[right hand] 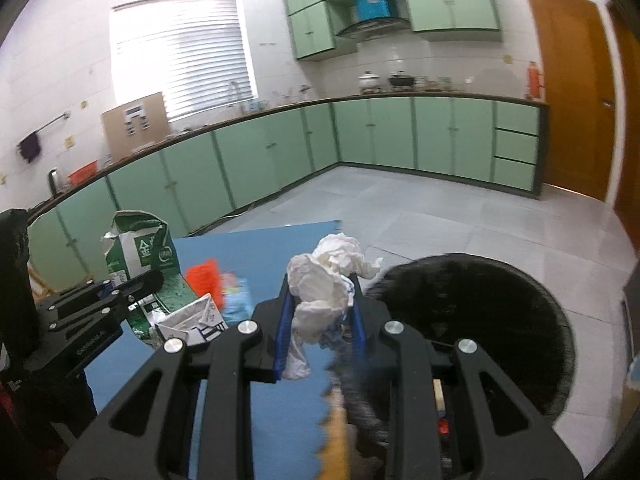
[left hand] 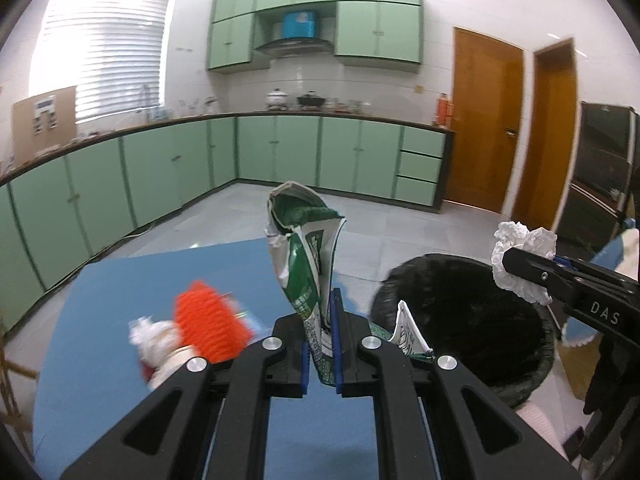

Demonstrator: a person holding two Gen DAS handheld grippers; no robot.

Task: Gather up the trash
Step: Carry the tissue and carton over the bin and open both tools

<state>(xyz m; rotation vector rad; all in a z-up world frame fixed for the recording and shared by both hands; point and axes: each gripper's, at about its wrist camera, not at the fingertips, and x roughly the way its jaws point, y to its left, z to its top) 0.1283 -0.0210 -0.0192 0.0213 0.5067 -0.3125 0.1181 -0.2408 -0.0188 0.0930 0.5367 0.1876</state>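
Note:
My left gripper [left hand: 322, 320] is shut on a flattened green-and-white milk carton [left hand: 304, 248], which stands up from the jaws above the blue mat [left hand: 160, 280]. My right gripper [right hand: 322, 308] is shut on a crumpled white tissue [right hand: 332, 276]. The left wrist view shows that tissue [left hand: 520, 256] and the right gripper [left hand: 532, 268] at the right, over the far rim of the black-lined trash bin [left hand: 460, 312]. In the right wrist view the carton [right hand: 140, 252] and the left gripper [right hand: 120, 284] are at the left, and the bin [right hand: 480, 320] lies just ahead to the right.
On the mat to the left lie an orange ribbed piece [left hand: 210, 324], a white crumpled wad [left hand: 150, 334] and a blue wrapper [right hand: 236, 296]. Green kitchen cabinets [left hand: 280, 152] line the walls across a grey tiled floor [left hand: 400, 220]. Wooden doors [left hand: 486, 120] stand at the right.

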